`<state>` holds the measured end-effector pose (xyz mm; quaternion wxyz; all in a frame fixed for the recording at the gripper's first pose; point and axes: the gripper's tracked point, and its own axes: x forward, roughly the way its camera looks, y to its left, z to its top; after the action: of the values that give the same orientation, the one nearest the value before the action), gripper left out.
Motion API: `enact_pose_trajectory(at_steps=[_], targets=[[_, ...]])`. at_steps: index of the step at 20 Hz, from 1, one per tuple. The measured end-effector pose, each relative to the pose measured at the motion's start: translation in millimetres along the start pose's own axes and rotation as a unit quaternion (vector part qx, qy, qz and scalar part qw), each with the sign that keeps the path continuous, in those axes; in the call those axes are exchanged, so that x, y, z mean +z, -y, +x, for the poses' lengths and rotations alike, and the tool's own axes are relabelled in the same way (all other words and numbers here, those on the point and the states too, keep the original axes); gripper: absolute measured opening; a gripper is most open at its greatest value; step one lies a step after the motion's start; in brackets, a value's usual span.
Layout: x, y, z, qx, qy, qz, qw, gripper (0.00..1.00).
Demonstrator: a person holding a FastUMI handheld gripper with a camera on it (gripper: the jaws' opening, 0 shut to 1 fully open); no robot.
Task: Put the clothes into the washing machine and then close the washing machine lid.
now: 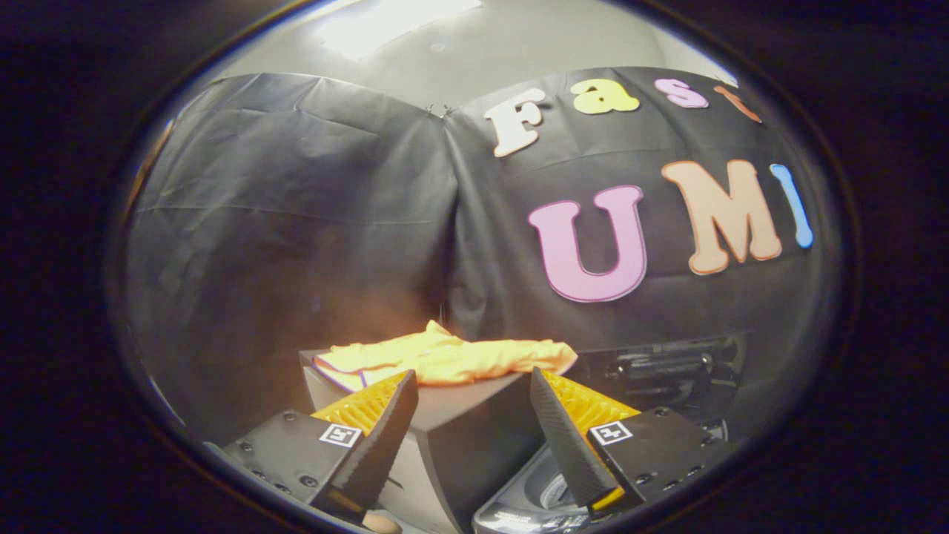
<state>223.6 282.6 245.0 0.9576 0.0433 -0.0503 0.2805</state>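
Gripper (474,415) fingers spread apart, holding nothing. Orange garment (452,360) lies crumpled along the top edge of a dark box (474,437), beyond the fingertips. Washing machine (541,497) partly hidden below the right finger.

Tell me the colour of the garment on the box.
Orange, seen in the gripper view: the garment lies beyond the open gripper.
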Motion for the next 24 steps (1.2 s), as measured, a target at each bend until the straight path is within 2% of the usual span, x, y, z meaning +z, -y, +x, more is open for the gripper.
enact_pose_trajectory(at_steps=[5, 7, 10, 14, 19, 21, 23, 24], targets=[[14.8, -13.6, 76.6, -0.017, -0.052, 0.010, 0.998, 0.96], [7.8, -17.0, 103.1, -0.036, -0.088, 0.020, 0.995, 0.96], [-6.9, -34.6, 133.5, -0.042, -0.146, 0.045, 0.987, 0.96], [-38.5, -55.9, 153.4, -0.036, -0.235, 0.075, 0.969, 0.96], [-79.2, -53.8, 155.3, -0.056, -0.324, 0.049, 0.943, 0.96], [-85.7, -51.4, 153.6, -0.057, -0.335, 0.033, 0.940, 0.97], [-87.4, -47.3, 152.0, -0.057, -0.338, 0.015, 0.939, 0.85], [-87.5, -41.8, 151.1, -0.066, -0.338, 0.006, 0.939, 0.70]])
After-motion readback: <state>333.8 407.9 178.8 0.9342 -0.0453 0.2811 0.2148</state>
